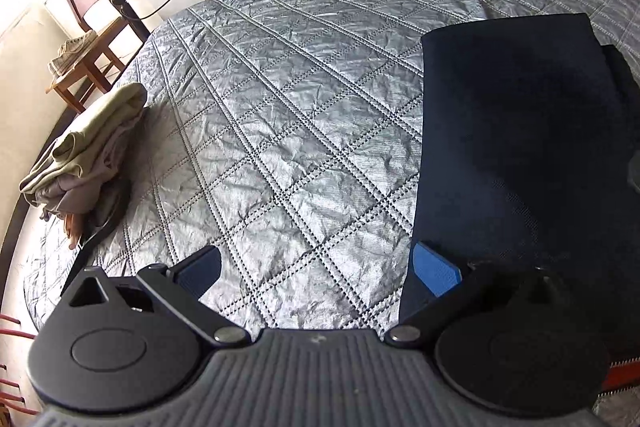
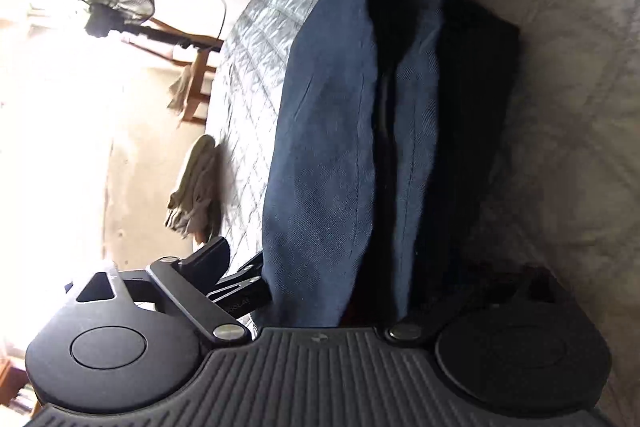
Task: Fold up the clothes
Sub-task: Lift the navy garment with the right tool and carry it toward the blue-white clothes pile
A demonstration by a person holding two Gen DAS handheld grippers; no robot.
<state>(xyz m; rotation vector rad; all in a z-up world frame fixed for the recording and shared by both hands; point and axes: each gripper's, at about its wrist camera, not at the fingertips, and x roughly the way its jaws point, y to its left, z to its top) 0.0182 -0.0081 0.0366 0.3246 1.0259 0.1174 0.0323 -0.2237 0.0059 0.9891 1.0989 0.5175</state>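
Navy garment (image 1: pixel 520 155) lay lengthwise just right of the wide-open, empty left gripper (image 1: pixel 316 271), while the right gripper (image 2: pixel 340 287) straddled its near end, grip unclear.

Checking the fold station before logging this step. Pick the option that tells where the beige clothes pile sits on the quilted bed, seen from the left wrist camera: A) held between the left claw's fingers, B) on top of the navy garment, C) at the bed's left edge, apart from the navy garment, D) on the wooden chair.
C: the beige clothes pile rests at the quilted bed's left edge, with bare quilt between it and the navy garment.
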